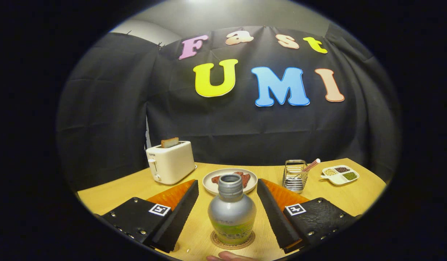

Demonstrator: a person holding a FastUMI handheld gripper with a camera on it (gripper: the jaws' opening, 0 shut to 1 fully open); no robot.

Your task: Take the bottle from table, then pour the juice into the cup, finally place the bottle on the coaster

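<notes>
Hand-held gripper (228,210) low centre of frame, fingers spread wide apart, one either side of the bottle (232,214), neither touching it. Clear gap on both sides.

Bottle stands upright on the round coaster (232,242) at bottom centre, its base inside the coaster's rim. Cap off: the neck shows open at the top. Green liquid visible low in the body, so by my reading it is partly emptied. No cup seen from here.

Judgement: the bottle sits where the task wants it to end, and the wide fingers suit a release rather than a grip. The task looks close to finished, though a pour cannot be confirmed.

A fingertip (227,256) shows at the very bottom edge, just below the coaster; purpose unclear.

Behind the bottle, mid-frame: a plate (210,180) with reddish food, touching nothing. Left of centre, a toaster (171,162) with a slice standing in the slot. Right of centre, a wire holder (295,177) with a utensil, and further right a divided dish (340,175) of grains. All set well back on the worktop (354,197), leaving the near area free for the gripper.
</notes>
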